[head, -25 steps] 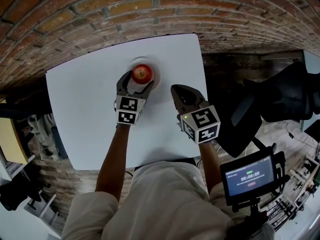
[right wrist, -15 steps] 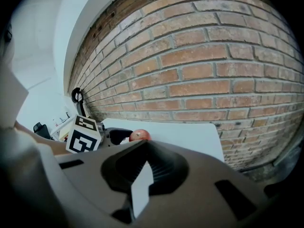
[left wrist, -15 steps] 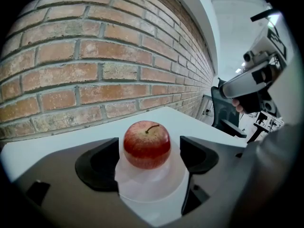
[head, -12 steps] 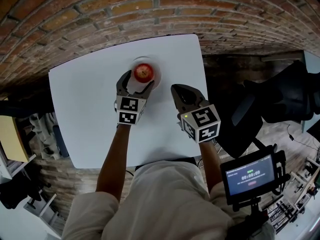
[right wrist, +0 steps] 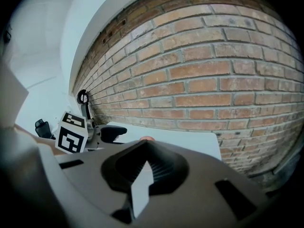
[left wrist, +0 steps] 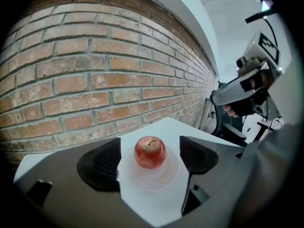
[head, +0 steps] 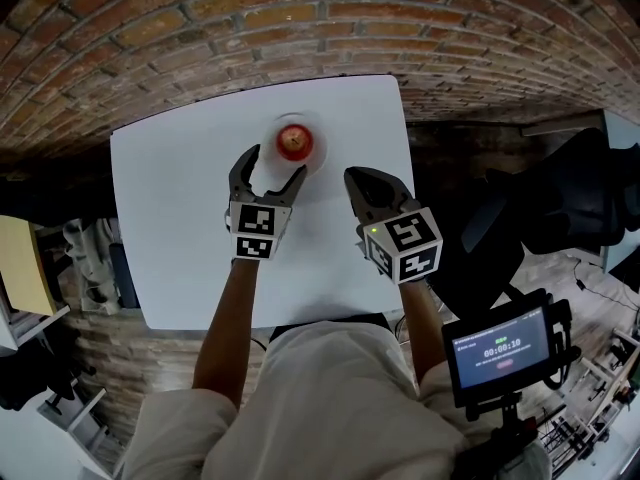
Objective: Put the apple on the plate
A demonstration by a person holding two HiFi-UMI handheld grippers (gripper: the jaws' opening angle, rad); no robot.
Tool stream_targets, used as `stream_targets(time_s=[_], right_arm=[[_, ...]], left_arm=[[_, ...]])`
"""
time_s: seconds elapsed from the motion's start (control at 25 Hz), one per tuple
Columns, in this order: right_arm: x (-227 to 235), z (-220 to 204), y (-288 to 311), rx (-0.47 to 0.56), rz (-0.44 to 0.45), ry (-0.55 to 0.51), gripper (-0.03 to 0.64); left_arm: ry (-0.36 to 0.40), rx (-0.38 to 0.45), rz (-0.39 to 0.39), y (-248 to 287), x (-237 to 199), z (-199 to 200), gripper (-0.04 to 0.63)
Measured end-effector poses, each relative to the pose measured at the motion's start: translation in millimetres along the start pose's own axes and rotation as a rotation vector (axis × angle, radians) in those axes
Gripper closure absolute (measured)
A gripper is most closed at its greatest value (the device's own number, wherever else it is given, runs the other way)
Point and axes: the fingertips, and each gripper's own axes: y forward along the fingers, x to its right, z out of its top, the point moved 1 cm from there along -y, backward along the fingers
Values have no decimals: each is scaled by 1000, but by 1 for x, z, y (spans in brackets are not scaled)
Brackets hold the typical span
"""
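A red apple (head: 294, 142) stands upright on a small white plate (head: 308, 160) at the far middle of the white table (head: 170, 238). My left gripper (head: 270, 166) is open just short of the plate, and nothing is between its fingers. In the left gripper view the apple (left wrist: 150, 152) sits on the plate (left wrist: 147, 180) beyond the two dark pads (left wrist: 102, 164). My right gripper (head: 373, 180) hovers to the right of the plate, shut and empty. From the right gripper view only the apple's top (right wrist: 147, 138) peeks over the jaws.
A brick wall (head: 300, 18) runs just behind the table's far edge. A black chair (head: 560, 198) stands to the right of the table, and a small screen on a stand (head: 500, 353) is at the lower right. Shelves (head: 60, 268) are on the left.
My left gripper has drawn back towards the person, so the apple, earlier between its fingers, now stands free on the plate. The right gripper has hardly moved.
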Motion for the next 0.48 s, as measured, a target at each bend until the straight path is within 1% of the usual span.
stream_targets(time_s=[0.08,0.24,0.36,0.44,0.48], right_arm=[[1,3,-2,11,-1,-8,614],[4,11,-5,33,0,-14,614],[-2,19,-13,54,-3,-30,614],[-13,27,-25,73,-7,-49,614],[-19,31,-31,82,-9,-57,614]], left_arm=[[7,10,2,-5,1,5,206],[35,14,-18,-12,6,11,207],[42,34,-26,-27,9,20,210],[50,58,-23,-47,10,30,239],[54,71,-21,-56,10,34,242]])
